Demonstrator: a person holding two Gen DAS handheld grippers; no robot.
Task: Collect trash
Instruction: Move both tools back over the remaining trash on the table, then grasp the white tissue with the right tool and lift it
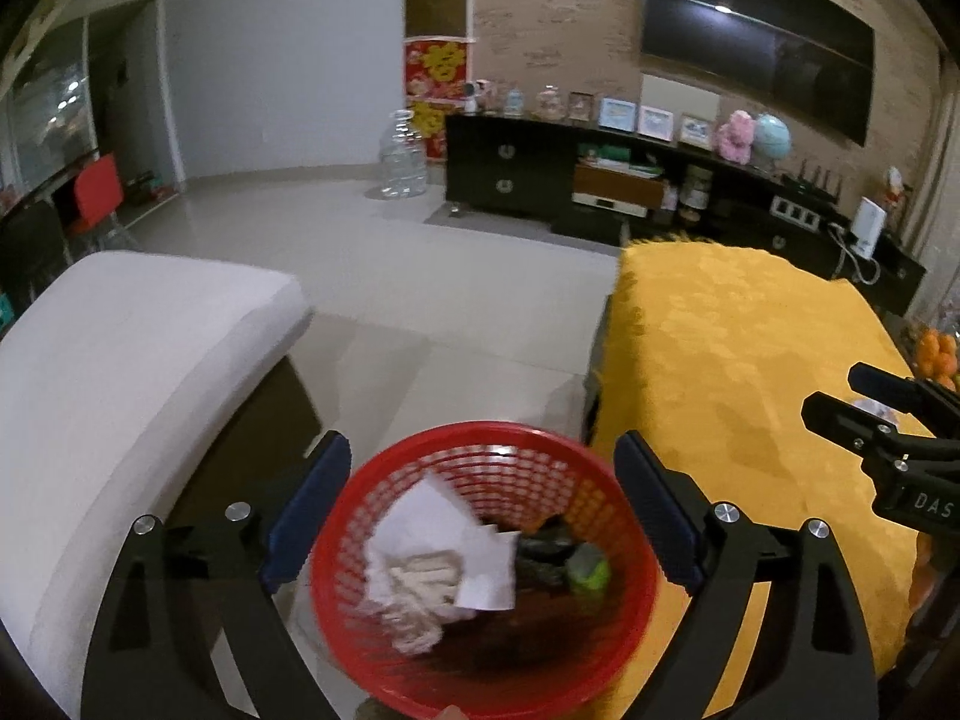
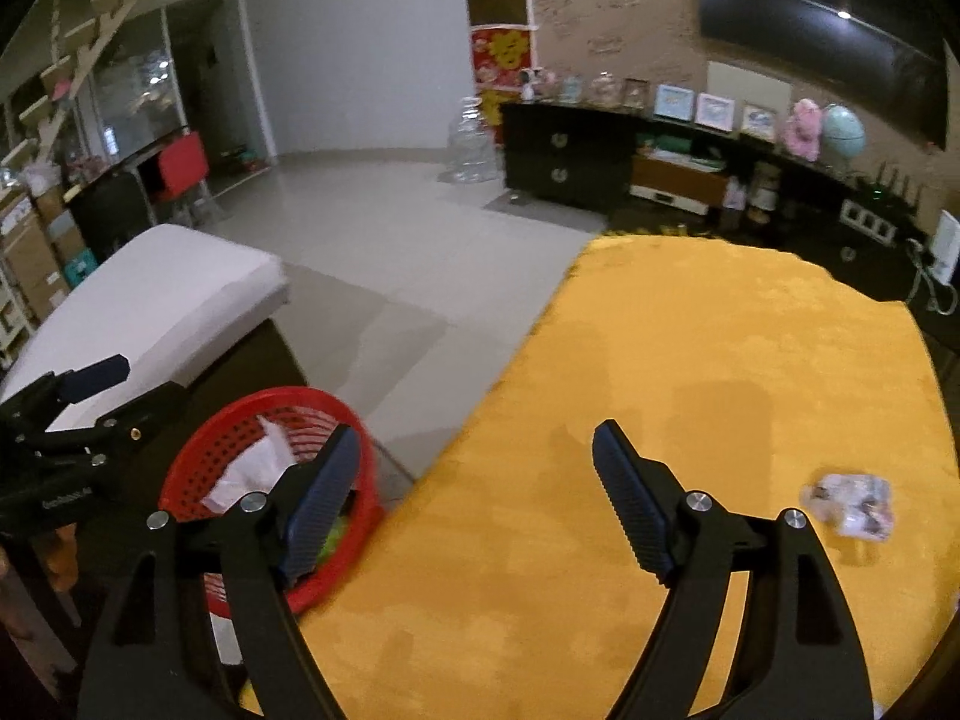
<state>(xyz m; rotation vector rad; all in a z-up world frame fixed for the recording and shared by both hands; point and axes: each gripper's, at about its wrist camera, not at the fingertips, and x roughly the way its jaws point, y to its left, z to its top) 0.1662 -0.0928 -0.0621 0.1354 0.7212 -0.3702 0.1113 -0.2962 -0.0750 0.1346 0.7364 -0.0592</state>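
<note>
Trash basket (image 1: 480, 564) already holds paper scraps; one crumpled wrapper (image 2: 855, 504) remains on the yellow tabletop (image 2: 720, 360), at three o'clock. My left tool (image 1: 483, 516) and right tool (image 2: 474, 498) both gape wide, empty.

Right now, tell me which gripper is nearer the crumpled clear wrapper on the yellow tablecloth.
Right. The right gripper hangs open over the cloth with the wrapper just off its right finger. The left gripper is open above the red basket, beyond the table's edge.

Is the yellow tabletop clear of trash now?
No: a crumpled clear wrapper still lies on the yellow tabletop, to the right of the open right hand-held gripper.
</note>
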